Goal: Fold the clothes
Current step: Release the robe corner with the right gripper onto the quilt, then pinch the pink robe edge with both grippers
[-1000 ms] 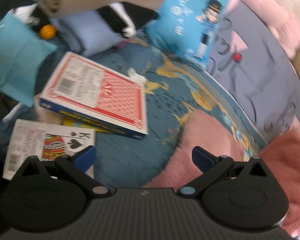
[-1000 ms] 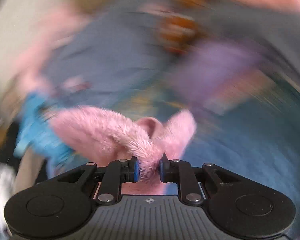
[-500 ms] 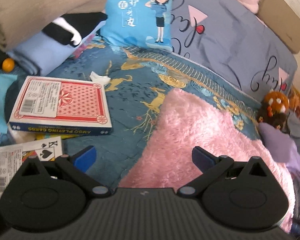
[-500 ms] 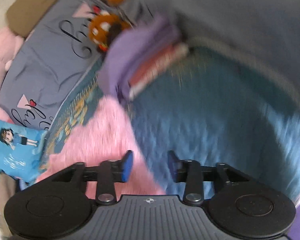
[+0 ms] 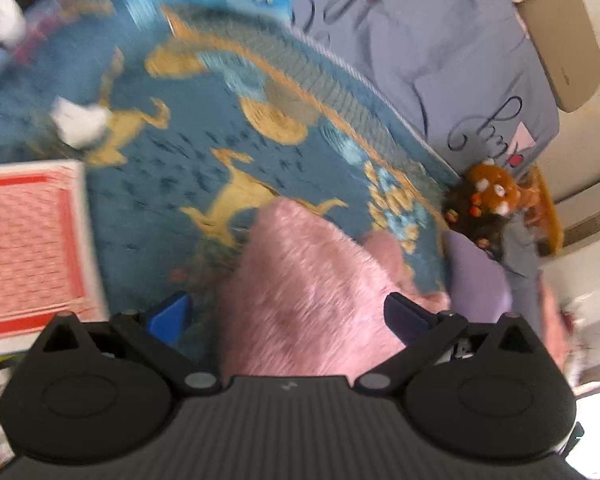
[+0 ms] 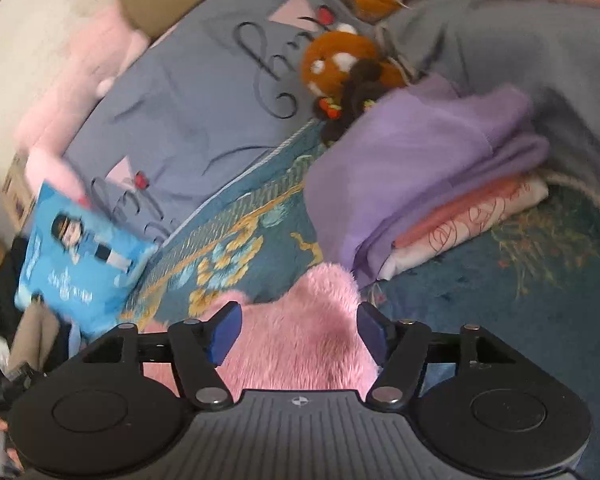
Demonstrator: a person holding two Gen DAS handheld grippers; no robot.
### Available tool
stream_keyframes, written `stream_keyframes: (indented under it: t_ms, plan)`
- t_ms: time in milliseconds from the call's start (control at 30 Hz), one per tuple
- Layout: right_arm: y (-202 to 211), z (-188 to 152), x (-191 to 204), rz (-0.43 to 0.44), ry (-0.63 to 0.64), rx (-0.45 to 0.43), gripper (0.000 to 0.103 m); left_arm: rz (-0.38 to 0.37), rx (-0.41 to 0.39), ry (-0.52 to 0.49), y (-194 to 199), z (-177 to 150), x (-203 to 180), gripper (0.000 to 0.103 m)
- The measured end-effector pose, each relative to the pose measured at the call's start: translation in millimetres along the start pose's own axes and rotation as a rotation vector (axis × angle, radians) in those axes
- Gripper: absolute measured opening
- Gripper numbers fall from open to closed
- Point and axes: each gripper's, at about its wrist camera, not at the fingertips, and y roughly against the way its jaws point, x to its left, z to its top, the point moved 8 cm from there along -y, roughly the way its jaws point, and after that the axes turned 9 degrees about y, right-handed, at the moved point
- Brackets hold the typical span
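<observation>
Since a second ago the right gripper (image 6: 296, 330) has let go of the fluffy pink fleece garment (image 6: 300, 344): then its blue pads pinched a tuft of the pile, and its jaws have just been opening, so they now stand well apart with the fleece lying loose between them and neither pad pressing on it. The left gripper (image 5: 288, 314), spread wide a second ago over the bedspread beside the pink fleece, has swung across so that the garment now lies between its fingers; its jaws are as wide as before and hold nothing.

The garment lies flat on the blue bedspread with gold horse figures (image 5: 188, 148). In the left wrist view it runs as a tapering strip straight ahead from the gripper, its long axis roughly along the line the fingers point, its far end narrowing toward the horse pattern. In the right wrist view a rounded corner of it reaches just past the fingertips. Both grippers sit over its near part, so either could pinch it; the right looks nearer the far corner, the likelier hold for another fold.

Just beyond that corner is a stack of folded purple and peach cloth (image 6: 432, 184). A red-backed box of playing cards (image 5: 32, 248) lies to the left, apart from the garment.
</observation>
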Motion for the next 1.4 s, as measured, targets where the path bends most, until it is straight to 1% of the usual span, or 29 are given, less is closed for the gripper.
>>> stream_keyframes:
  t_ms: [67, 133, 233, 267, 300, 333, 367, 400, 433, 467, 500, 533, 567, 600, 633, 700, 733, 833, 900, 933, 1000, 1067, 1133, 1200, 1267, 1333, 1367, 1400]
  plan:
    - [-11, -4, -3, 0.005, -0.030, 0.017, 0.066, 0.026, 0.020, -0.012, -17, 13, -2, 0.103]
    - [-21, -7, -2, 0.025, -0.028, 0.048, 0.067, 0.013, 0.048, -0.002, -31, 21, -4, 0.103]
    - [-30, -9, 2, 0.037, 0.026, 0.069, 0.069, -0.082, 0.068, 0.039, -40, 29, -10, 0.102]
    - [-33, -8, 3, 0.036, 0.044, 0.072, 0.069, -0.112, 0.062, 0.043, -40, 30, -13, 0.102]
    - [-36, -7, 3, 0.033, 0.052, 0.073, 0.068, -0.124, 0.055, 0.037, -40, 30, -16, 0.099]
    - [-39, -6, 2, 0.033, 0.055, 0.073, 0.067, -0.133, 0.048, 0.031, -40, 30, -18, 0.092]
    - [-41, -5, 1, 0.038, 0.049, 0.074, 0.066, -0.119, 0.047, 0.013, -41, 29, -20, 0.087]
    - [-43, -4, 0, 0.041, 0.043, 0.074, 0.066, -0.101, 0.048, -0.007, -42, 28, -21, 0.079]
    - [-45, -4, -1, 0.038, 0.042, 0.074, 0.063, -0.083, 0.049, -0.027, -42, 26, -23, 0.072]
    - [-47, -3, -2, 0.029, 0.049, 0.075, 0.055, -0.065, 0.046, -0.048, -43, 25, -24, 0.065]
    - [-49, -3, -2, 0.017, 0.063, 0.077, 0.047, -0.047, 0.042, -0.069, -43, 24, -26, 0.048]
    - [-50, -3, -2, 0.005, 0.082, 0.078, 0.023, -0.034, 0.036, -0.077, -43, 23, -26, 0.037]
    - [-51, -4, -2, -0.006, 0.104, 0.082, 0.009, -0.022, 0.029, -0.083, -43, 22, -26, 0.036]
    - [-51, -5, 0, -0.007, 0.126, 0.084, 0.009, -0.010, 0.023, -0.088, -42, 21, -26, 0.030]
    - [-50, -5, 2, -0.002, 0.145, 0.082, 0.009, 0.003, 0.010, -0.098, -41, 20, -25, 0.020]
    - [-46, -3, 5, -0.004, 0.172, 0.062, 0.007, 0.032, -0.022, -0.135, -37, 16, -27, 0.018]
    - [-43, -2, 6, -0.004, 0.181, 0.048, 0.006, 0.049, -0.042, -0.158, -35, 14, -29, 0.015]
    - [-31, 8, 10, 0.004, 0.180, 0.001, 0.006, 0.113, -0.129, -0.249, -26, 10, -45, 0.014]
    - [-22, 18, 12, 0.003, 0.173, -0.038, 0.005, 0.140, -0.188, -0.320, -19, 8, -62, 0.014]
    - [-17, 25, 14, 0.003, 0.170, -0.060, 0.005, 0.145, -0.214, -0.353, -15, 8, -73, 0.014]
    - [-14, 37, 17, -0.006, 0.178, -0.088, 0.005, 0.131, -0.240, -0.377, -11, 10, -92, 0.014]
    - [-18, 45, 17, -0.023, 0.183, -0.089, 0.005, 0.132, -0.269, -0.392, -12, 16, -108, 0.014]
    - [-30, 49, 12, -0.049, 0.172, -0.071, 0.005, 0.180, -0.304, -0.400, -20, 24, -115, 0.014]
    - [-48, 45, 3, -0.088, 0.155, -0.024, 0.006, 0.242, -0.340, -0.395, -31, 32, -116, 0.014]
    - [-68, 35, -4, -0.122, 0.159, 0.048, 0.008, 0.298, -0.347, -0.361, -47, 37, -105, 0.015]
    - [-76, 28, -5, -0.144, 0.191, 0.095, 0.011, 0.389, -0.345, -0.346, -63, 38, -90, 0.015]
    - [-77, 26, -5, -0.158, 0.203, 0.103, 0.013, 0.435, -0.341, -0.350, -70, 37, -83, 0.017]
    - [-69, 29, -6, -0.179, 0.205, 0.073, 0.014, 0.453, -0.354, -0.344, -67, 36, -79, 0.022]
